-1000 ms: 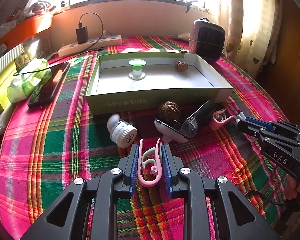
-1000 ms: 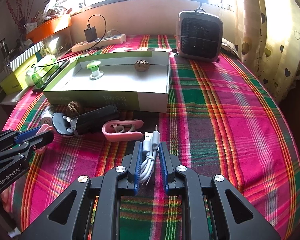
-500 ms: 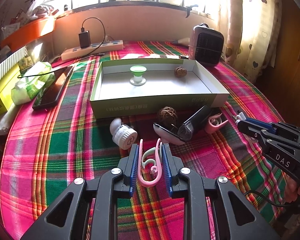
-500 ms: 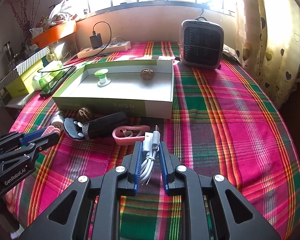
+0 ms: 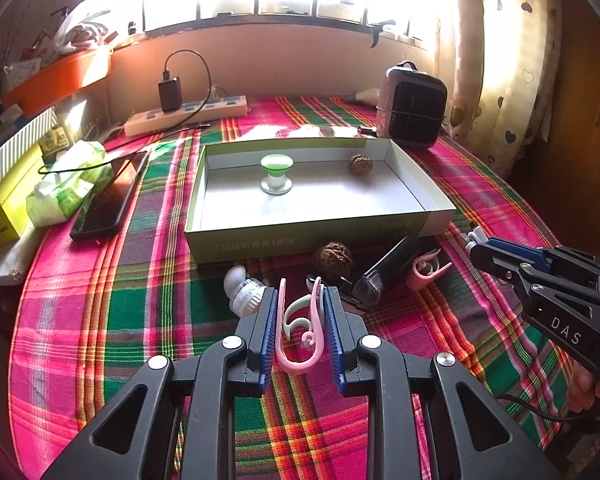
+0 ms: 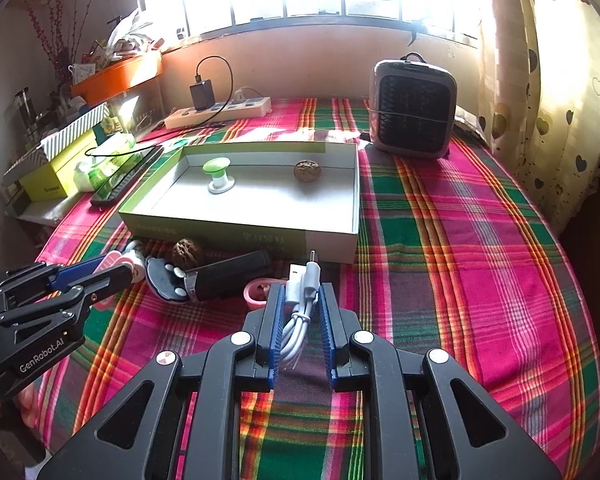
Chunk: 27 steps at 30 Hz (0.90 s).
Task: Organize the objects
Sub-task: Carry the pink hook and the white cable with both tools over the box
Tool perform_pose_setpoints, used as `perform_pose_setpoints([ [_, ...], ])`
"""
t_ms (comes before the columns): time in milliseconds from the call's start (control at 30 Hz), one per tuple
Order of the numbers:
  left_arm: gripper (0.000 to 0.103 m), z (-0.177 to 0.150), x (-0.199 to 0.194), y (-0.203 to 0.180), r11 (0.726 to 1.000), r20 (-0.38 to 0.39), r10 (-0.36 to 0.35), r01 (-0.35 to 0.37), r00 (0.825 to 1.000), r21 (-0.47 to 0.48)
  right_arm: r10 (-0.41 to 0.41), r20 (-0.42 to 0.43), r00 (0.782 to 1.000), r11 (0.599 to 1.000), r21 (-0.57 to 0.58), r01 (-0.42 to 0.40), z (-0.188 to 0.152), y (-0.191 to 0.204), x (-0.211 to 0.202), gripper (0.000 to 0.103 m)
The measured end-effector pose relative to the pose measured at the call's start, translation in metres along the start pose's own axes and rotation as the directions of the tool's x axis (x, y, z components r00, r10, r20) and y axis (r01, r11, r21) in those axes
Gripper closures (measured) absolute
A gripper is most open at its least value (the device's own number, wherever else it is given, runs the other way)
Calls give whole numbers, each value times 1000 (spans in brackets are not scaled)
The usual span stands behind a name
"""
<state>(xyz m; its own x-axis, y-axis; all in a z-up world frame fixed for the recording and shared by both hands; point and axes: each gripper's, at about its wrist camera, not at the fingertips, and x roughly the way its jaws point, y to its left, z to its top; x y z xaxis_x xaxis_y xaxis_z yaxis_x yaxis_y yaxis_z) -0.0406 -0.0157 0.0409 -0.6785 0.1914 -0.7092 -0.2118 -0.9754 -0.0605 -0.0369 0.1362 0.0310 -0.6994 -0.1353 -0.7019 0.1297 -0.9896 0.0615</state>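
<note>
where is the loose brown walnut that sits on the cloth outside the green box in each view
Left wrist view: the brown walnut lies just past the left gripper, against the near wall of the green box.
Right wrist view: the same walnut lies left of centre, by the box's near wall, beyond the black case.
Shared landmark: the green knob inside the box.

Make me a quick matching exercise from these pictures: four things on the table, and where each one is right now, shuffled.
Things:
1. pink clip
2. white cable
3. green knob
4. black phone

Places:
A. standing in the open box
B. lying on the cloth left of the box
C. between the left gripper's pads
D. between the right gripper's pads

Pairs: 1-C, 2-D, 3-A, 4-B
</note>
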Motion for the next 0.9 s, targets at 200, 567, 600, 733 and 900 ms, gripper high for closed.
perform_pose_setpoints([
  [200, 82, 11, 2, 1, 1000, 13, -3, 3, 1000, 0, 13, 6, 1000, 1000, -16, -13, 11, 6, 3, 85],
  [567, 82, 31, 17, 8, 1000, 13, -2, 2, 1000, -2, 26, 5, 1000, 999, -41, -25, 32, 15, 17, 85],
  [600, 82, 32, 18, 9, 1000, 14, -1, 1, 1000, -1, 27, 5, 1000, 999, -43, -27, 34, 15, 19, 85],
  [733, 82, 40, 23, 10, 1000, 18, -3, 3, 1000, 3, 33, 0, 999, 998, -49, -33, 42, 18, 26, 85],
  [900, 82, 50, 28, 15, 1000, 25, -11, 11, 1000, -2, 40, -8, 999, 998, -49, -40, 53, 19, 36, 85],
])
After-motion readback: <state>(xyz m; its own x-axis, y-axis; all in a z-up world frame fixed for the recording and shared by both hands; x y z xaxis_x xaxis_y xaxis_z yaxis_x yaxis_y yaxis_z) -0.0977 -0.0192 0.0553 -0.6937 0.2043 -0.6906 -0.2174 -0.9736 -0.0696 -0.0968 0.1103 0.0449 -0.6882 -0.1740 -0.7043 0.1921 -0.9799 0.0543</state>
